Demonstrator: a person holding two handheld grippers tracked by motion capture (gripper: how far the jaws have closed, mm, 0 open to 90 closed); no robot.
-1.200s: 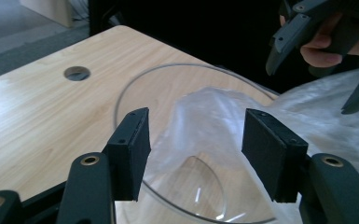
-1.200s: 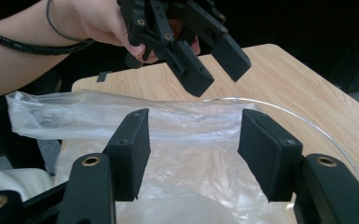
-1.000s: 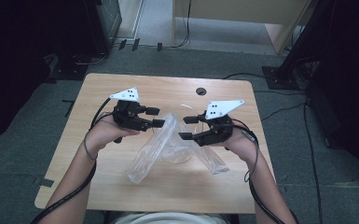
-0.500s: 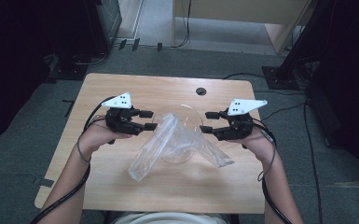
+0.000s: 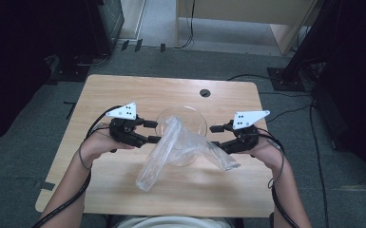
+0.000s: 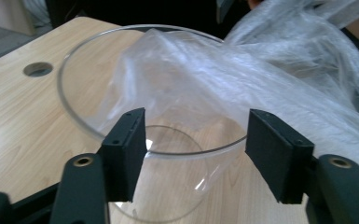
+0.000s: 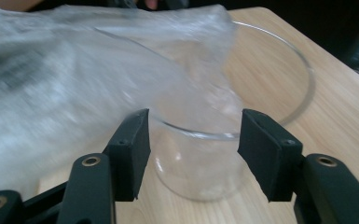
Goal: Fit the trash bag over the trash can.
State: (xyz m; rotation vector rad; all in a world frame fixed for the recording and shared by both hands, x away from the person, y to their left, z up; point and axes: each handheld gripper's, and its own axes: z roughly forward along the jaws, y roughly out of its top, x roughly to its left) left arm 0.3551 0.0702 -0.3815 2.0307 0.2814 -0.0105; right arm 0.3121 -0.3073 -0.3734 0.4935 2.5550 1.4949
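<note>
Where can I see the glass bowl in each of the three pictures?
High view: the glass bowl stands mid-table, between both tools.
Left gripper view: centre, rim just beyond the jaws.
Right gripper view: centre and right.
Shared landmark: the plastic bag draped over the bowl.

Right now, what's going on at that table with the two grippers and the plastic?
A person sits at a wooden table with a gripper in each hand. A clear glass bowl stands in the middle, and crumpled clear plastic wrap lies draped over and partly into it. The left gripper and right gripper sit on either side of the bowl, both open, each facing the rim and gripping nothing.
</note>
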